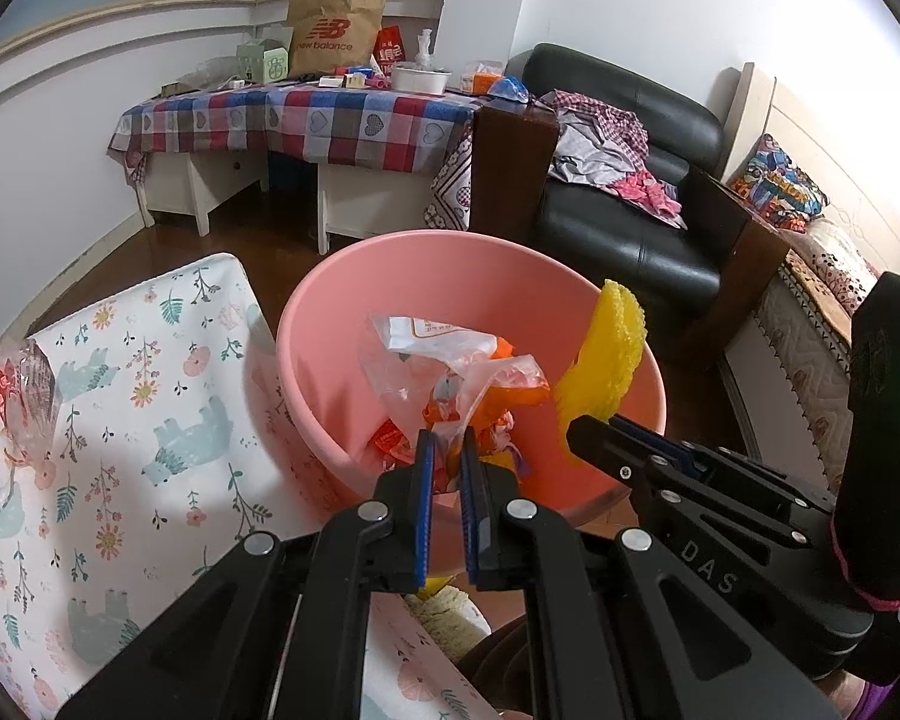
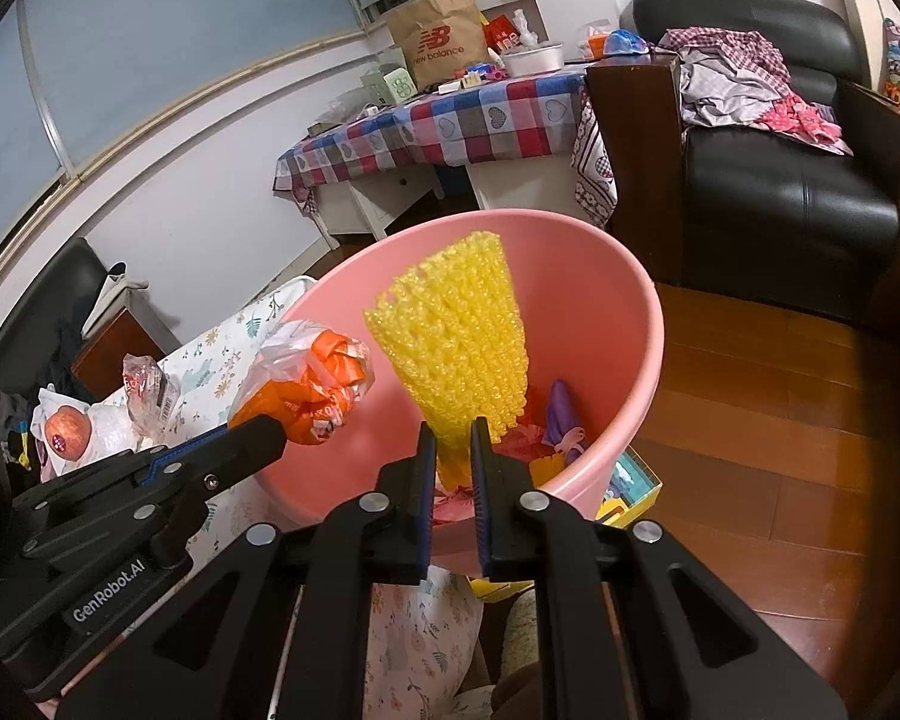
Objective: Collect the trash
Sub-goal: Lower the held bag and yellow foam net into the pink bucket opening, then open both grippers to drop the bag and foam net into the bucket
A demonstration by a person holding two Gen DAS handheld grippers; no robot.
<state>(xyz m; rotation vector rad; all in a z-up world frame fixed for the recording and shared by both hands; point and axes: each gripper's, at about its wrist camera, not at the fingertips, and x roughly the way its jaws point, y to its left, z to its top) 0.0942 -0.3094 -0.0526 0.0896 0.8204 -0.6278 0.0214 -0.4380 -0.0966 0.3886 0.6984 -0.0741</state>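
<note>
Now both tongs hang over the pink basin (image 2: 624, 324), each with a piece of trash. Left tongs (image 1: 447, 450) are clamped on a crumpled clear-and-orange plastic wrapper (image 1: 450, 372); the wrapper stands up above the pads, over the basin's inside. Right tongs (image 2: 453, 438) are closed on the narrow end of a yellow foam net sleeve (image 2: 456, 336), which fans upward over the basin's mouth.

Basin already has scraps at the bottom: red and purple bits, not clearly readable.

Step in hand, as I judge it: drop both pieces in. To do it well:
- lower each piece below the rim before opening; light plastic and foam drift or cling to the pads
- open wide, give a small shake if it sticks
- keep the two tongs from knocking each other

Left behind on the flowered tabletop (image 1: 150, 396): another clear wrapper (image 1: 27, 396) near the edge, likely next.
</note>
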